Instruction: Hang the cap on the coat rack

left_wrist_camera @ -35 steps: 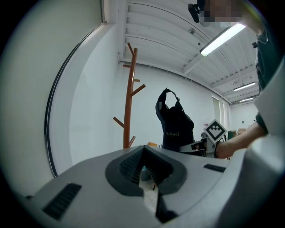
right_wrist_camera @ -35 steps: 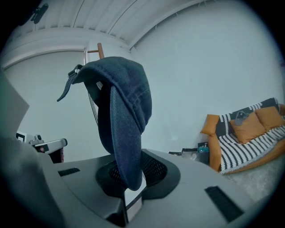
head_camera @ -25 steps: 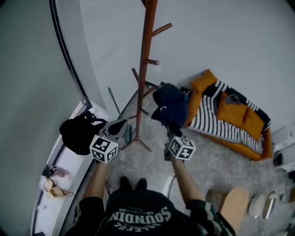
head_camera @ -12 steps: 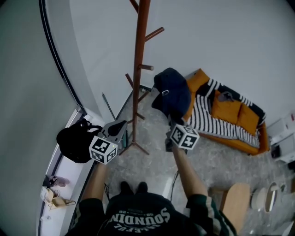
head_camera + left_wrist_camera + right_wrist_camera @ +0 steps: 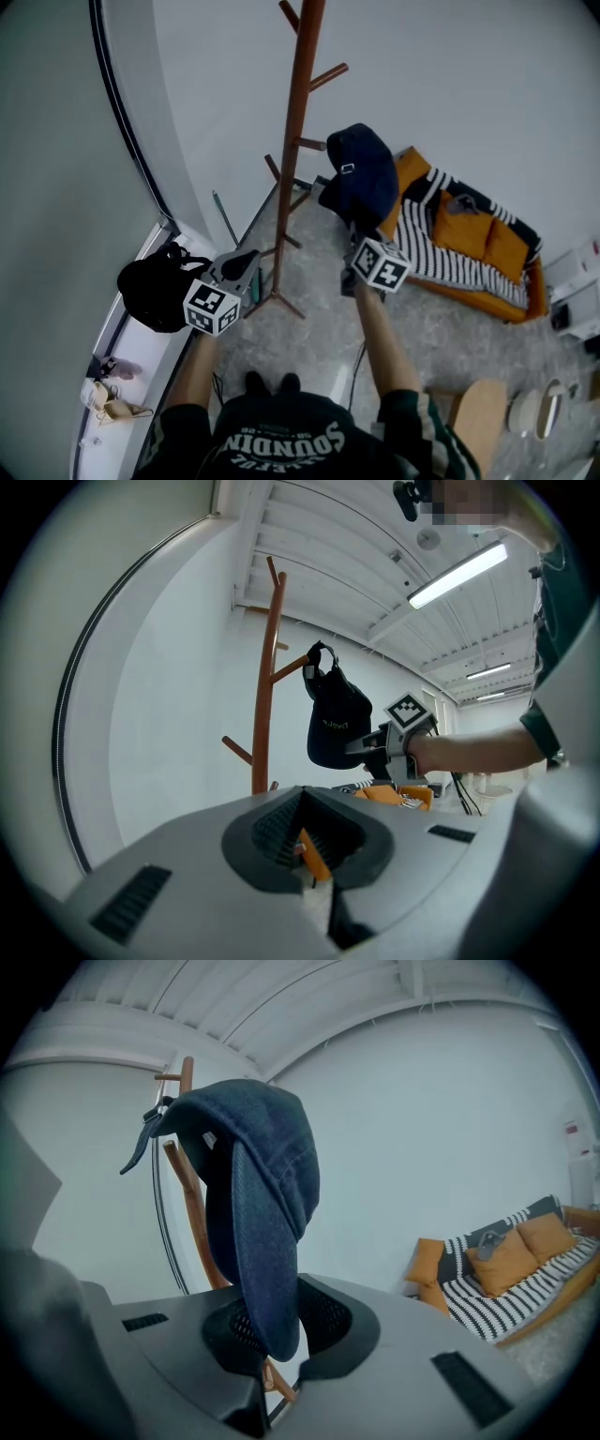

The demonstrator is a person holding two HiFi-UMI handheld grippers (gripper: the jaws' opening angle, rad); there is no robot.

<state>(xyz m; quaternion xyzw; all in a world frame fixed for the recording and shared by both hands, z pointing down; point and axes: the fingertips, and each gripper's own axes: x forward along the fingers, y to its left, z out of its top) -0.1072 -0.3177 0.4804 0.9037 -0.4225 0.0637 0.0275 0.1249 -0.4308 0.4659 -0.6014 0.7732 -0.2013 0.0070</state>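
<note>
- Up beside the coat rack (image 5: 292, 159), you've got the cap (image 5: 364, 178) held high in the right gripper (image 5: 359, 232). Its jaws are nearly together and pinched on the brim, w/ the crown standing above them.
- Cap is just right of the pole, close to a short peg (image 5: 312, 144). From the left gripper view the back strap looks right at a peg tip, but I can't tell if it's hooked.
- Left gripper (image 5: 246, 262): jaws together, nothing in them. It sits low near the rack's base, well apart from the cap.
- Step in hand, as I read it: final approach to the peg. Cap is carried, not yet hung.
- Next move prob needs the strap opening or crown lined up w/ the peg tip, then slid on past the tip so the weight settles.
- After that, open the right jaws & back off straight, so you don't drag the cap off again.
- Watch the rack: it's tall & thin on spread feet, so a sideways push could rock it.
- Floor (image 5: 319, 281): grey, speckled, hard-looking. Rack feet stand on it close to the wall (image 5: 450, 84).
- Room: plain pale wall behind. Sofa (image 5: 487, 239) w/ orange cushions & a striped throw is at right.
- Black bag (image 5: 155, 281) sits on a white ledge (image 5: 141, 352) at left, and a round wooden stool (image 5: 478, 412) is lower right.
</note>
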